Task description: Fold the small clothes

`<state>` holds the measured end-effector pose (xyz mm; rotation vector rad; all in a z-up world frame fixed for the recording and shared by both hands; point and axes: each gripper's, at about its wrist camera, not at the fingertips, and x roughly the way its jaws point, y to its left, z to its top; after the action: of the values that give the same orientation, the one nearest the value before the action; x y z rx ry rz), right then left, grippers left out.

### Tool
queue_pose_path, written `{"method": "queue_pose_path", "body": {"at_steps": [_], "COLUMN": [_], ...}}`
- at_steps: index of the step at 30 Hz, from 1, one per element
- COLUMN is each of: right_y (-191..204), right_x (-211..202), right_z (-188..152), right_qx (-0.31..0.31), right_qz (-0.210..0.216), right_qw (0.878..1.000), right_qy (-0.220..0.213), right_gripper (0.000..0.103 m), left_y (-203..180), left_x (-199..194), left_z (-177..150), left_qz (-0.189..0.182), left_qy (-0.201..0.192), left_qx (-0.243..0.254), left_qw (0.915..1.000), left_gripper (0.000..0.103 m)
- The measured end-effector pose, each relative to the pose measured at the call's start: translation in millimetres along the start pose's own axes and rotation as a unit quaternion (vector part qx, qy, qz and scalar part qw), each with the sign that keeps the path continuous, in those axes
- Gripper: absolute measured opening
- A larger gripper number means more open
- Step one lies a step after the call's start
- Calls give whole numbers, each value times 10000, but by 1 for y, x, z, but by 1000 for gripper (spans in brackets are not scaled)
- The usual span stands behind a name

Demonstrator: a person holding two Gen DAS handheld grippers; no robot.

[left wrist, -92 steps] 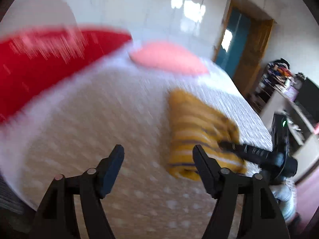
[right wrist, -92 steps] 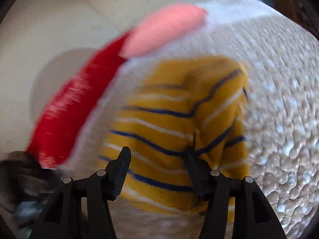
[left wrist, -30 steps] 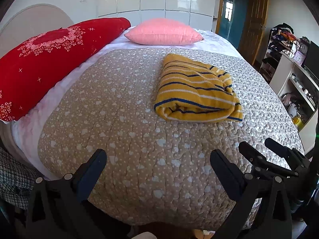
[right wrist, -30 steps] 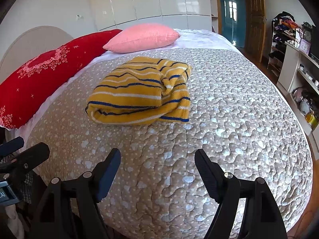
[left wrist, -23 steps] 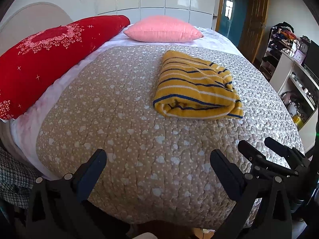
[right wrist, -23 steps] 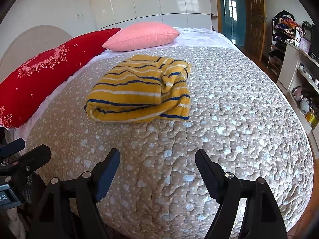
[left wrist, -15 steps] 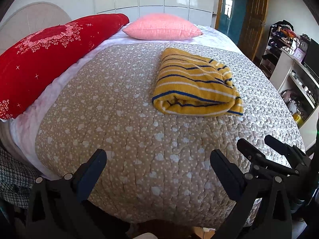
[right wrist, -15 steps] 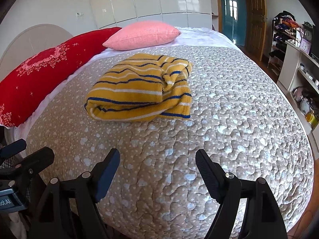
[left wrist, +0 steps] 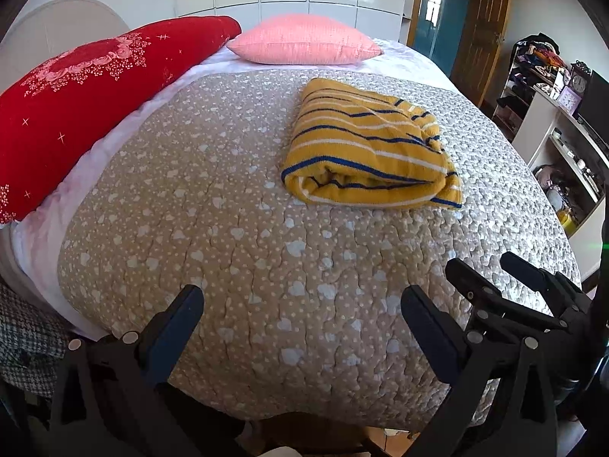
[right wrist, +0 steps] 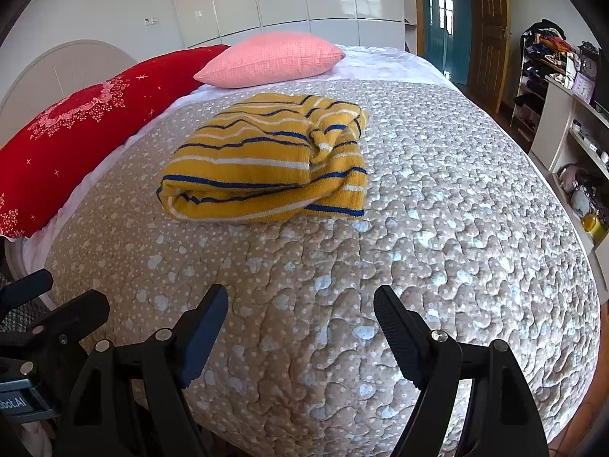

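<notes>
Nearest: left gripper [left wrist: 300,316] at the foot edge of the bed, jaws spread wide, nothing between them. Right gripper [right wrist: 300,316] likewise released and empty, level with the left one; each shows at the edge of the other's view. Both hang over the near rim of the quilt [left wrist: 236,251], well apart from the garment.

Mid-bed: striped yellow sweater [left wrist: 365,148] lying on the quilt, right of centre in the left view. It is a compact, roughly rectangular bundle, several layers thick, rolled edge facing the cameras. Top right corner shows a bunched knot of fabric [right wrist: 327,133], likely a sleeve or collar tucked in, not quite flat.

Far: red bolster [left wrist: 87,87] along the left side, pink pillow [left wrist: 304,40] at the head, neither touching the sweater. Wardrobe doors and a door beyond; shelves at right.

Judgement: fold looks essentially done for this piece. Left, if anything: smoothing the bunched corner. No other loose garment visible on the bed, so cannot tell whether more items follow.
</notes>
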<state>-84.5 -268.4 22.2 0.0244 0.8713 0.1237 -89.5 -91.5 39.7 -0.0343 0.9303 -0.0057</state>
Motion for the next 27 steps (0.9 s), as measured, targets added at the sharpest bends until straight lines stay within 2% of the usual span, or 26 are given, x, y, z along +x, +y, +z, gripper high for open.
{"method": "queue_pose_path", "body": {"at_steps": [27], "right_y": [-4], "right_x": [5], "right_z": [-3], "right_qx": [104], "right_qz": [-55], "right_qw": [9999], "right_qy": [65], "right_gripper": [84], "left_y": [3], "left_x": [9], "left_z": [-4], "left_qz": [-31], "left_qy": [146], "left_qx": [-49], "left_qw": [9999], "left_gripper": [103]}}
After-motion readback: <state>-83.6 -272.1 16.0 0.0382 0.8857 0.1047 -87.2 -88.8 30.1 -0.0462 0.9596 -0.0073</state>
